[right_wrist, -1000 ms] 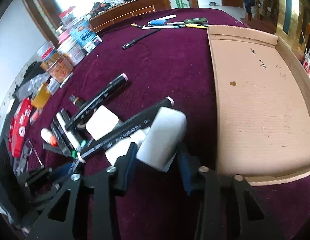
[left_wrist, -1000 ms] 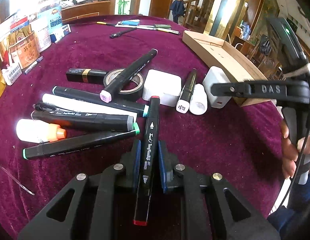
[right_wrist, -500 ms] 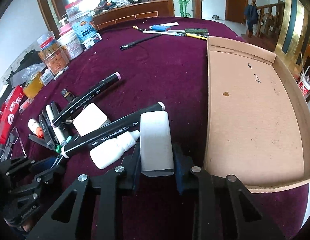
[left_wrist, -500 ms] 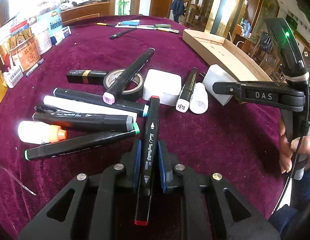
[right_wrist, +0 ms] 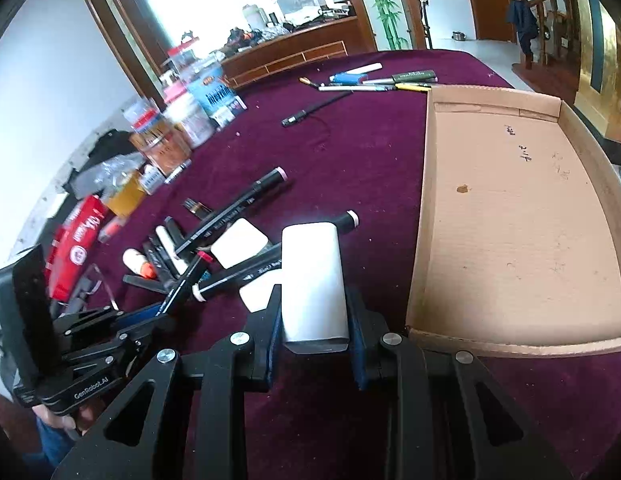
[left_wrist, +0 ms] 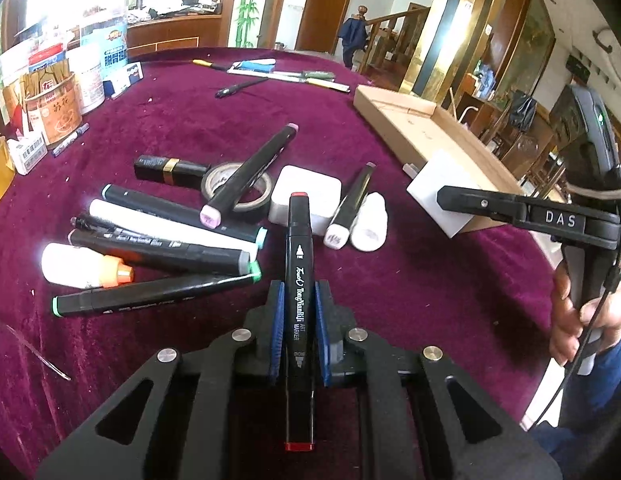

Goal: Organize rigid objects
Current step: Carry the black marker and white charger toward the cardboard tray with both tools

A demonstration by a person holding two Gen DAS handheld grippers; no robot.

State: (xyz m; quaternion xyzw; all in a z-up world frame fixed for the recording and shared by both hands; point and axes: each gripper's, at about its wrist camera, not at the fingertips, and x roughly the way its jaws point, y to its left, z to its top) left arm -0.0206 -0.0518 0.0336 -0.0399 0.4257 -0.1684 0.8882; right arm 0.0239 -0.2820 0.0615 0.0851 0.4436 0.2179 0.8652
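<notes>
My left gripper is shut on a black red-capped marker and holds it above the purple cloth. My right gripper is shut on a white charger block, lifted just left of the empty cardboard tray. The right gripper with the block also shows in the left wrist view, in front of the tray. The left gripper with the marker shows at the lower left of the right wrist view. A pile of black markers, a white adapter, a tape roll and small white bottles lie on the cloth.
Jars and boxes stand at the table's far left edge. Pens and a blue object lie at the far side. A black lipstick tube lies beside the tape. The table edge runs close on the right.
Both grippers have lifted with their loads. The right gripper carried the white block up and toward the tray's near corner; the left raised the red-capped marker off the cloth.
</notes>
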